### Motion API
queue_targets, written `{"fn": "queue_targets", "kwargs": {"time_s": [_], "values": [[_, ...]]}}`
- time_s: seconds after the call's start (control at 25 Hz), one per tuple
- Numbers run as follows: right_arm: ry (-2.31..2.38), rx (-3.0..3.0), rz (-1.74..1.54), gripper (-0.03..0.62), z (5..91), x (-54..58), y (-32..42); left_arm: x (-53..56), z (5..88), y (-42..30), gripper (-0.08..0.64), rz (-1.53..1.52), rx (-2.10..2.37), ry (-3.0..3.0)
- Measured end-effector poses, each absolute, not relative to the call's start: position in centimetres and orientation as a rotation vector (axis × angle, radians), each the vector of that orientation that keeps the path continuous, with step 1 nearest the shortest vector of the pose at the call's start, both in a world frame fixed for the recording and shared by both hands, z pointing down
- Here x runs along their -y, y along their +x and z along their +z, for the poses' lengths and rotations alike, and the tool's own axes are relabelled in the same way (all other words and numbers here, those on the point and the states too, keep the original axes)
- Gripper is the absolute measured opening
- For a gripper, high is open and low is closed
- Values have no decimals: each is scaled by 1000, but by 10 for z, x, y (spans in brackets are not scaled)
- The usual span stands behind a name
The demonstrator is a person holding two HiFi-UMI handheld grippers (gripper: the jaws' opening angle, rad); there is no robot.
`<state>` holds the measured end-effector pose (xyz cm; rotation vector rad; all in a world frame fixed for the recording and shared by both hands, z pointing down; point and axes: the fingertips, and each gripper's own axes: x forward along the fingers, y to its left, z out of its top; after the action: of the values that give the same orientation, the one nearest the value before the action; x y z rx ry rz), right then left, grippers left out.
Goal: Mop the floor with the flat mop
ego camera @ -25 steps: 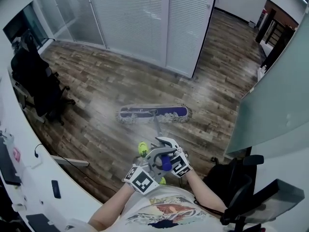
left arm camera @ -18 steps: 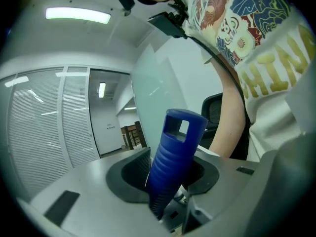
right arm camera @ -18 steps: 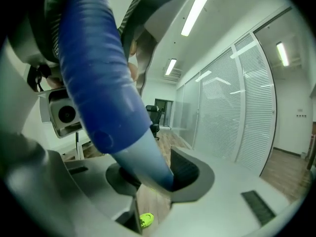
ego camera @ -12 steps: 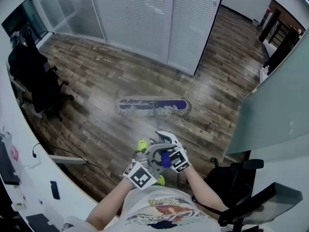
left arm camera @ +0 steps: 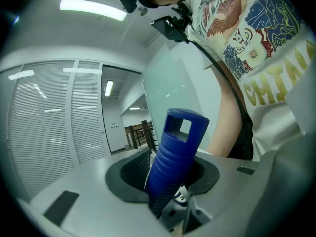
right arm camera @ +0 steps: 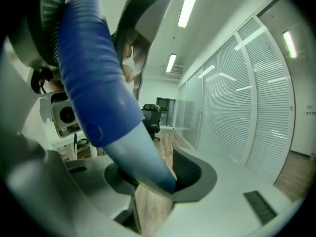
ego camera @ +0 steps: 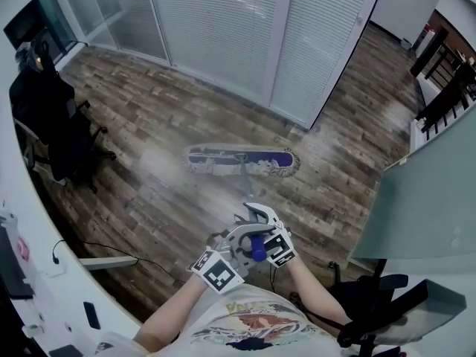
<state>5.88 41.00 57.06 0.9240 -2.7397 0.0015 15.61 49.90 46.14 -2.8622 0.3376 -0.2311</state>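
Head view: mop pole [ego camera: 245, 186] faint and blurred against the floor [ego camera: 149, 125], its upper length hidden beneath the left hand-held gripper [ego camera: 248, 245]. Right gripper view: blue grip [right arm camera: 91, 73] cut off at the top edge. Left gripper view: grip's lower end buried between the jaws.

- White slatted blinds [ego camera: 223, 28]: beyond the flat mop [ego camera: 239, 159], across its far side.
- Black office chair [ego camera: 48, 121]: well left of the mop head, just beside the white desk [ego camera: 44, 222].
- Frosted glass panel [ego camera: 428, 192]: right of the mop.
- Second dark chair [ego camera: 372, 311]: near the handle's upper end, to its right.
- Dark furniture [ego camera: 446, 88], kind unclear: far right, beyond the panel.
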Motion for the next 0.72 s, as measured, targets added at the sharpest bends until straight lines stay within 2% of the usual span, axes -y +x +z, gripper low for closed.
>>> {"fn": "queue_targets", "kwargs": {"time_s": [0.32, 0.72], "values": [[994, 2758, 19, 144, 551, -265, 23, -356, 443, 116, 149, -193, -295, -2877], [1002, 2796, 27, 158, 556, -140, 16, -232, 449, 105, 151, -153, -311, -2878]]}}
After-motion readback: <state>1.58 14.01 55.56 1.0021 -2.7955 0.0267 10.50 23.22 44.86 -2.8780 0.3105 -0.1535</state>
